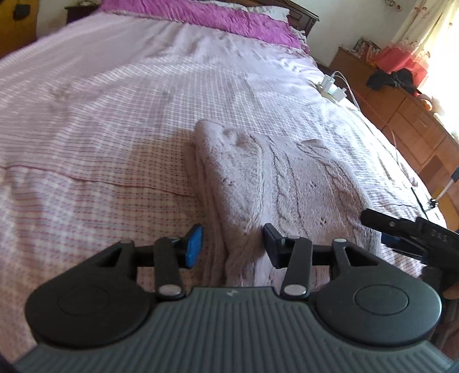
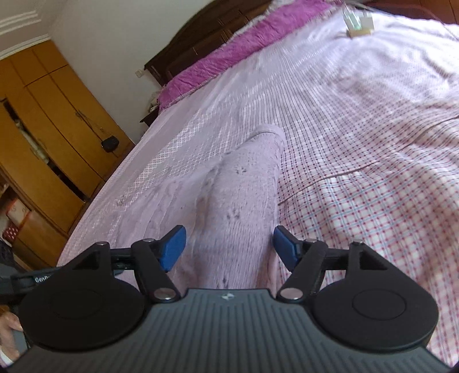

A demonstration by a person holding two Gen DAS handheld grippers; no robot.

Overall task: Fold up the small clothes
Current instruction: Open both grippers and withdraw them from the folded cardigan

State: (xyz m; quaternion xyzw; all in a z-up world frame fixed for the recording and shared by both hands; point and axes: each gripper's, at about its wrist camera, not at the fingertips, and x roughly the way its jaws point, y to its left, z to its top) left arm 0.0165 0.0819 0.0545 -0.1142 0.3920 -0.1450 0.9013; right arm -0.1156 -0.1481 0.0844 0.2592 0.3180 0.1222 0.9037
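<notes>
Both claws were spread and pinched nothing; the folded pink sweater (image 1: pixel 275 183) lay just ahead of the left claw (image 1: pixel 233 246) and right claw (image 2: pixel 229 249); gripping both near corners evenly would likely fold it straight.

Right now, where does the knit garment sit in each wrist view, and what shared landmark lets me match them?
Left wrist: garment lies centre to right, running from the claw up the bed.
Right wrist: garment lies centre, a narrow strip between the open claw's fingers.
Shared landmark: the magenta cover at the headboard end.
</notes>
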